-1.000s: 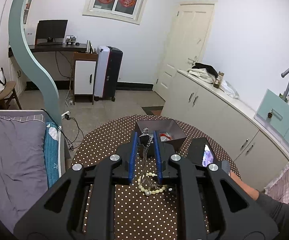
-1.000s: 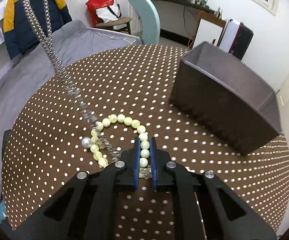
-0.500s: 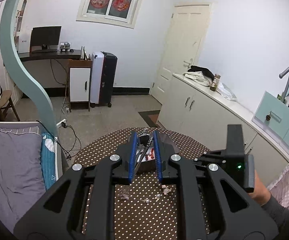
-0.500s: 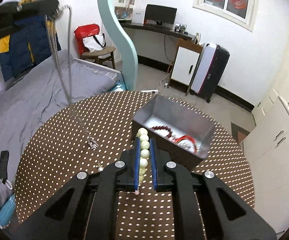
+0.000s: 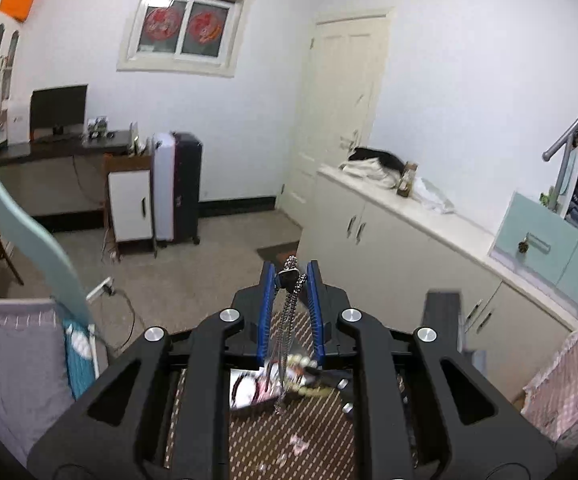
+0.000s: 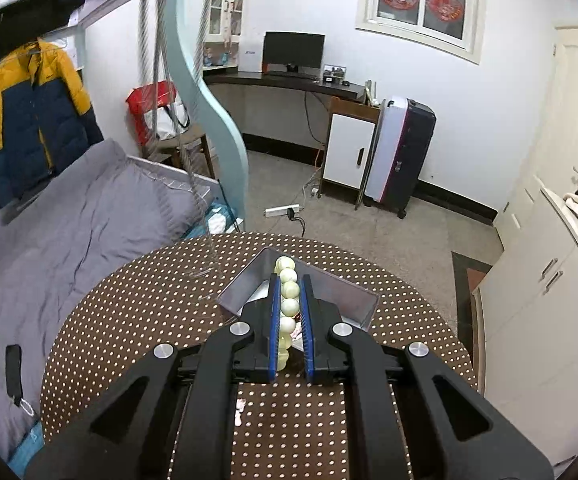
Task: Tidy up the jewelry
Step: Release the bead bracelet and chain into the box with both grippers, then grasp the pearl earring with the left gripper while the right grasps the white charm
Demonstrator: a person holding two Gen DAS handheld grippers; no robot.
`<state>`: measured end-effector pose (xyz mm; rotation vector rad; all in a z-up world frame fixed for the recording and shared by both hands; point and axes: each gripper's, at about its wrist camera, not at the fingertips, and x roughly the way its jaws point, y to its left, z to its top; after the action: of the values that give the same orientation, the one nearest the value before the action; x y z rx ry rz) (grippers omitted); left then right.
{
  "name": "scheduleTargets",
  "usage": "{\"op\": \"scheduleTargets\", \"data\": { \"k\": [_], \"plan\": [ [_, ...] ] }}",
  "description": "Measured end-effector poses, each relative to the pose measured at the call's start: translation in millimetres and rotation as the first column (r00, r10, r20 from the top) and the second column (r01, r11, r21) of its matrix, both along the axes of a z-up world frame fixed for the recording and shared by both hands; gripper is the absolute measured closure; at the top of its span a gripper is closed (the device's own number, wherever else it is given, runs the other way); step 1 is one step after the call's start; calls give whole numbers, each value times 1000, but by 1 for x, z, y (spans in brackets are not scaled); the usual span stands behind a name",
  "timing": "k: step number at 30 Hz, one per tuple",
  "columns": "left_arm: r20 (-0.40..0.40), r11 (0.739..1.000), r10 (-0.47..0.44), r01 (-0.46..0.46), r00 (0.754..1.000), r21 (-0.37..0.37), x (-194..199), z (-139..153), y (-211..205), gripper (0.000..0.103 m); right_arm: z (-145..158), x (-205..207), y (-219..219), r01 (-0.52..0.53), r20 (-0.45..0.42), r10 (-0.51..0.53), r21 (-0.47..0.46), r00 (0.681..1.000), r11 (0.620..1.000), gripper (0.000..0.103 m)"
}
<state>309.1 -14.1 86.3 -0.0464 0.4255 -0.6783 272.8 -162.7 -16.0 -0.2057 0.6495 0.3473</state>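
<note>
My left gripper [image 5: 290,276] is shut on a silver chain necklace [image 5: 285,332], held high; the chain hangs down toward the box below. The same chain [image 6: 161,92] shows blurred at the upper left of the right wrist view. My right gripper [image 6: 289,284] is shut on a pale green bead bracelet [image 6: 289,294], over the open grey jewelry box [image 6: 245,284] on the brown dotted round table [image 6: 137,320]. The box [image 5: 249,390] holds red and dark jewelry.
A grey bed [image 6: 49,240] lies left of the table. White cabinets [image 6: 549,300] run along the right. A small pink bit [image 6: 241,408] lies on the table near me. A desk with monitor [image 6: 293,50] stands at the back wall.
Both grippers rose from the table with their jewelry. The right gripper carried the beads over the box. The left gripper lifted the chain higher, its end off the table.
</note>
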Motion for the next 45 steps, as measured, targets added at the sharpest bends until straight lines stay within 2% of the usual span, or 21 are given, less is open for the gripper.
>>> {"op": "scheduleTargets", "data": {
  "k": [3, 6, 12, 19, 25, 26, 27, 28, 29, 35, 39, 43, 45],
  "plan": [
    [4, 1000, -22, 22, 1000, -6, 8, 5, -12, 86, 1, 9, -8, 21, 1, -21, 18, 1000, 1000, 95],
    [-29, 999, -32, 32, 999, 5, 24, -10, -25, 86, -4, 18, -14, 41, -10, -40, 31, 999, 999, 95],
    [-143, 997, -25, 35, 989, 66, 57, -68, -47, 86, -30, 32, -14, 50, -66, -48, 31, 997, 998, 95],
    [-298, 984, 14, 40, 954, 175, 90, -148, -55, 86, -59, 47, -17, 71, -117, -66, 39, 991, 997, 95],
    [-364, 969, 55, 38, 930, 244, 102, -187, -58, 83, -66, 58, -23, 85, -137, -78, 48, 987, 995, 95],
    [-373, 967, 57, 42, 926, 250, 102, -191, -58, 77, -66, 60, -24, 87, -141, -79, 58, 987, 995, 93],
    [-378, 966, 60, 42, 924, 256, 102, -193, -59, 61, -66, 61, -25, 91, -145, -80, 65, 986, 994, 92],
    [-378, 966, 69, 34, 923, 258, 100, -194, -57, 50, -65, 62, -26, 93, -146, -83, 67, 986, 993, 92],
    [-370, 968, 73, 24, 926, 251, 98, -193, -56, 43, -65, 62, -26, 94, -145, -83, 71, 986, 993, 92],
    [-306, 970, 77, 0, 949, 244, 73, -178, -40, 43, -53, 41, -32, 93, -108, -82, 97, 991, 991, 91],
    [-256, 967, 93, -26, 962, 254, 47, -174, -27, 43, -45, 15, -31, 70, -74, -62, 113, 995, 991, 84],
    [-239, 965, 110, -46, 965, 259, 23, -180, -14, 43, -48, -12, -23, 42, -63, -35, 111, 997, 993, 83],
    [-227, 957, 124, -56, 966, 286, 10, -189, -9, 43, -56, -24, -20, 31, -74, -23, 113, 997, 993, 83]
  ]
}}
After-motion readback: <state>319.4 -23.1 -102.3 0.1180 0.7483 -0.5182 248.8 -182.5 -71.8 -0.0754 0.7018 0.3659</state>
